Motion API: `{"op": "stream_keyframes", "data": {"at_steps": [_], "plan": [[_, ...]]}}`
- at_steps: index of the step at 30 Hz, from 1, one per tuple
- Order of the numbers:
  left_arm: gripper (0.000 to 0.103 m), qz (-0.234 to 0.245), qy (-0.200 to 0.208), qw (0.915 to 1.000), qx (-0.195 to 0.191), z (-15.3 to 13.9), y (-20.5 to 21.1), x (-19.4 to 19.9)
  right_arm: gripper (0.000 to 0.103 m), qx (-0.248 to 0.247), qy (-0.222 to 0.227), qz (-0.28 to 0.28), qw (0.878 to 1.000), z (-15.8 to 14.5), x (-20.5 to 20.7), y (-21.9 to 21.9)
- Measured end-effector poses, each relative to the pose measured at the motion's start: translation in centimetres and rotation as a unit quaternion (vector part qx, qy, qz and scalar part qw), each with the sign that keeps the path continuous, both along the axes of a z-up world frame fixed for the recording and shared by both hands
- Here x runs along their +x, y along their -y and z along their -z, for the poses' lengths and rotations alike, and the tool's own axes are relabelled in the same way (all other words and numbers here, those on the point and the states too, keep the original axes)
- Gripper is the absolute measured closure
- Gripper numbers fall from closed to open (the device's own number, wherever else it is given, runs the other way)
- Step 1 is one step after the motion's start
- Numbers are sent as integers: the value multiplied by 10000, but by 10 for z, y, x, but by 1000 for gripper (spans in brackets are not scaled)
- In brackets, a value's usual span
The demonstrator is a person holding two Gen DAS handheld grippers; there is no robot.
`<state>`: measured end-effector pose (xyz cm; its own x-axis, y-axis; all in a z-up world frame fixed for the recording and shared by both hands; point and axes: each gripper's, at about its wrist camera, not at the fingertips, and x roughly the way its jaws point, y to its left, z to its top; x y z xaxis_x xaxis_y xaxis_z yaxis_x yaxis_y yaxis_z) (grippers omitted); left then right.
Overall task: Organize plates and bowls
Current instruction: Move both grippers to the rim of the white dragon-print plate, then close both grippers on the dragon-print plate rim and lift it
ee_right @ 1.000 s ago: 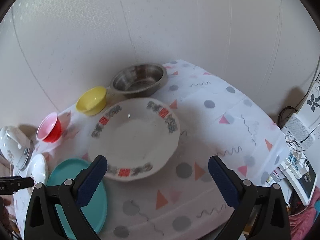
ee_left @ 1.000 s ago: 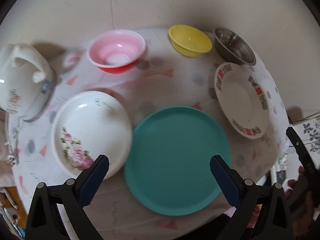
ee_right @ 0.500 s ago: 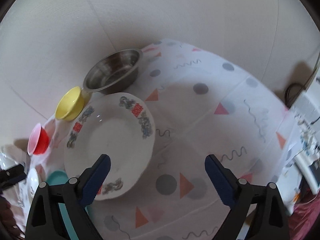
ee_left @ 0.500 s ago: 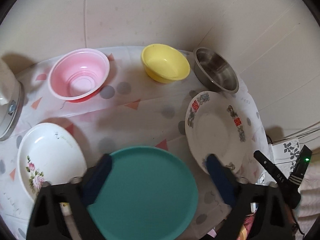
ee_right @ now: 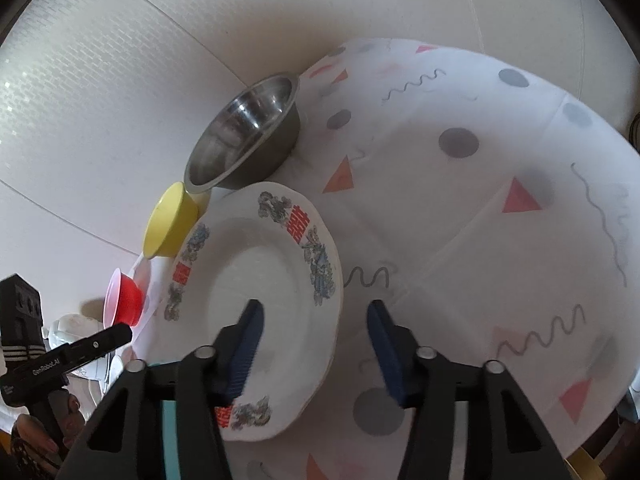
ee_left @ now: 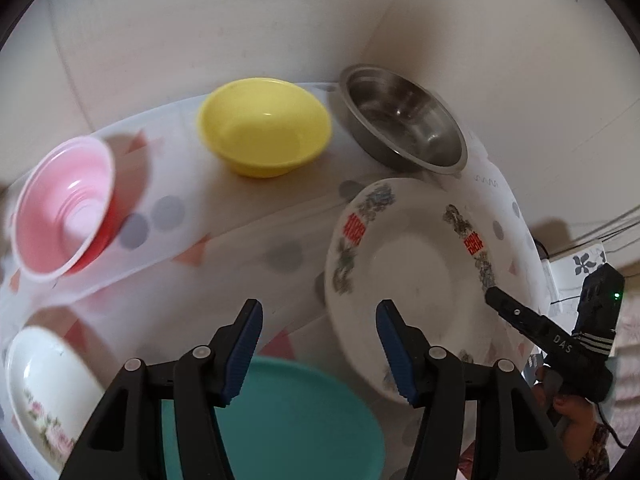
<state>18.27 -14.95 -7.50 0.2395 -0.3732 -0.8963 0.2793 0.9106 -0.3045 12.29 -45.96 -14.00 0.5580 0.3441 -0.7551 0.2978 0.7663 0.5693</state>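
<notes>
**Both grippers closing in on the patterned plate**

Since the earlier frames both my grippers have come down toward the patterned plate (ee_right: 276, 280), and both sets of jaws have just been closing. Neither pinches anything yet: the left gripper (ee_left: 318, 350) stands part-spread with bare tablecloth (ee_left: 248, 240) and the plate's near-left rim between its fingers, the pads not touching it. The right gripper (ee_right: 314, 346) is likewise part-spread, straddling the plate's right rim; I see no contact.

Position of the goods: the plate lies flat on the right of the table, just near of the steel bowl (ee_left: 404, 120). Yellow bowl (ee_left: 264, 126) and pink bowl (ee_left: 64, 208) sit along the far edge; the teal plate (ee_left: 288, 420) lies near, the floral dish (ee_left: 44, 392) at the near left.

Judgement: the step in hand is taking the patterned plate, probably to stack on the teal one. I should slide one finger under the rim and one over it, close firmly, then lift level. The glazed rim may slip, and the steel bowl stands close.
</notes>
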Motion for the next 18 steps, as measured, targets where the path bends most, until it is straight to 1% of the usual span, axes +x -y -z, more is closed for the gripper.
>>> {"op": "stream_keyframes", "data": {"at_steps": [4, 6, 8, 11, 13, 14, 16, 18], "plan": [[43, 46, -107, 9999, -71, 9, 9, 12, 59, 137, 15, 21, 9999, 8, 5, 2], [43, 109, -161, 9998, -32, 15, 14, 17, 64, 218, 23, 14, 9998, 11, 6, 2], [43, 160, -230, 9996, -33, 21, 19, 21, 64, 310, 19, 16, 9995, 15, 7, 2], [43, 275, -311, 9991, -72, 28, 25, 23, 70, 369, 2, -2, 9993, 20, 8, 0], [42, 393, -417, 9983, -141, 34, 31, 25, 70, 386, 56, -43, 9992, 22, 8, -3], [40, 428, -479, 9978, -180, 36, 33, 26, 70, 381, 78, -57, 9992, 22, 8, -3], [27, 475, -597, 9967, -262, 41, 37, 28, 70, 409, 121, -76, 9991, 22, 9, -5], [25, 443, -588, 9969, -289, 42, 38, 29, 70, 443, 144, -63, 9989, 23, 10, -4]]}}
